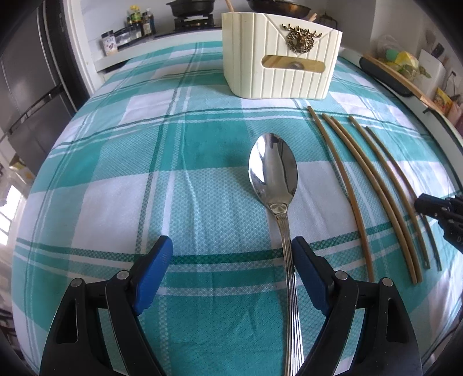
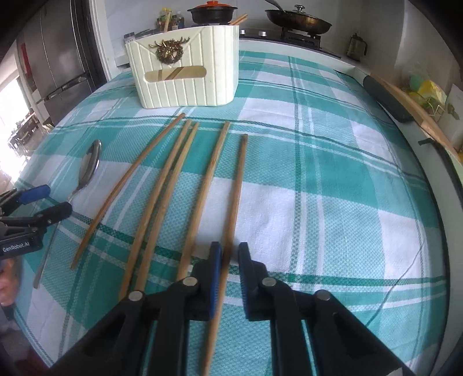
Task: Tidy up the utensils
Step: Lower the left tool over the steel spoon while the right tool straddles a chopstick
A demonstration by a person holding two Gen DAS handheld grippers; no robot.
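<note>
A steel spoon (image 1: 273, 170) lies on the checked cloth, bowl toward a cream utensil holder (image 1: 280, 63) with a brass deer emblem. My left gripper (image 1: 233, 245) stands open astride the spoon's handle, which runs close beside the right blue pad (image 1: 303, 266). Several wooden chopsticks (image 2: 165, 185) lie side by side in front of the holder (image 2: 185, 75). My right gripper (image 2: 230, 250) is shut on the rightmost chopstick (image 2: 238, 188), low on its near half, with the stick still flat on the cloth. The left gripper (image 2: 53, 199) and the spoon (image 2: 89, 165) show at the left edge.
A teal and white cloth (image 1: 115, 202) covers the table. Two chopsticks (image 2: 238, 18) stick out of the holder's top. Behind it are a stove with a pot (image 2: 212, 13) and a pan (image 2: 298, 18), and spice bottles (image 1: 139, 23). A fridge (image 1: 29, 86) stands left.
</note>
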